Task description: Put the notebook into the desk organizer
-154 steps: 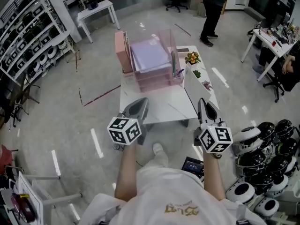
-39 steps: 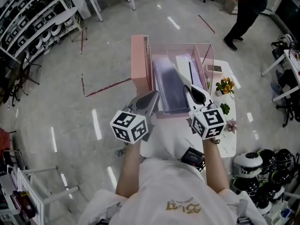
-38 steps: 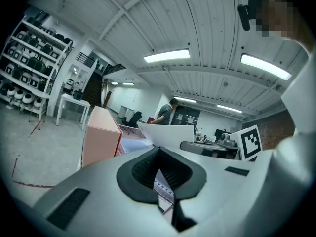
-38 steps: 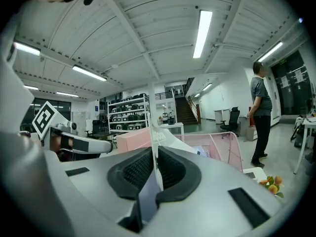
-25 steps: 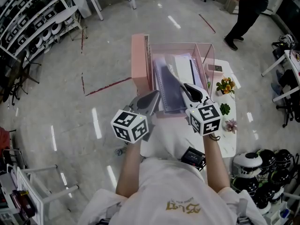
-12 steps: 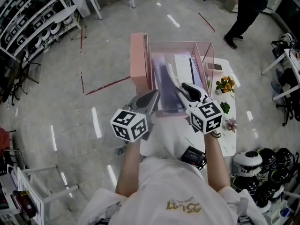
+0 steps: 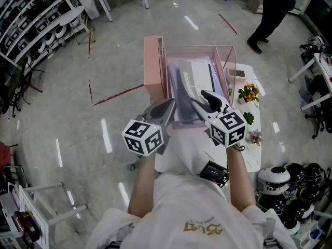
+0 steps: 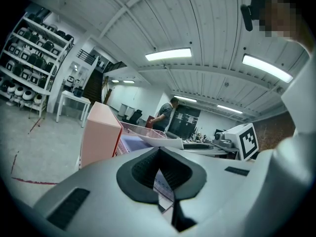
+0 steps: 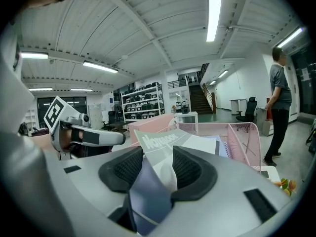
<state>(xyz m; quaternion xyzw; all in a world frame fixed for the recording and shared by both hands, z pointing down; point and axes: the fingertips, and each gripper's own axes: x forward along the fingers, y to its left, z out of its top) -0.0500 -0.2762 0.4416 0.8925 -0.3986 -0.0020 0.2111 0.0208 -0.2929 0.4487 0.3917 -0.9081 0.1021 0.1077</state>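
Between opening right tongs (image 9: 157, 168), notebook (image 9: 159, 138) looser

Grey-and-white notebook (image 7: 197, 79) with "Notebook" lettering on its cover, lying tilted inside the pink desk organizer (image 7: 232, 66), its far end dipping down into the tray, its near edge rising toward the organizer's near side, the see-through-walled organizer standing upright, open-topped.

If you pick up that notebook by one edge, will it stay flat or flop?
Probably flop: the notebook curls between the jaws of the right gripper, which are opening now. It looks thin, so likely light. Its cover looks smooth, so it may slide down into the pink desk organizer once freed.
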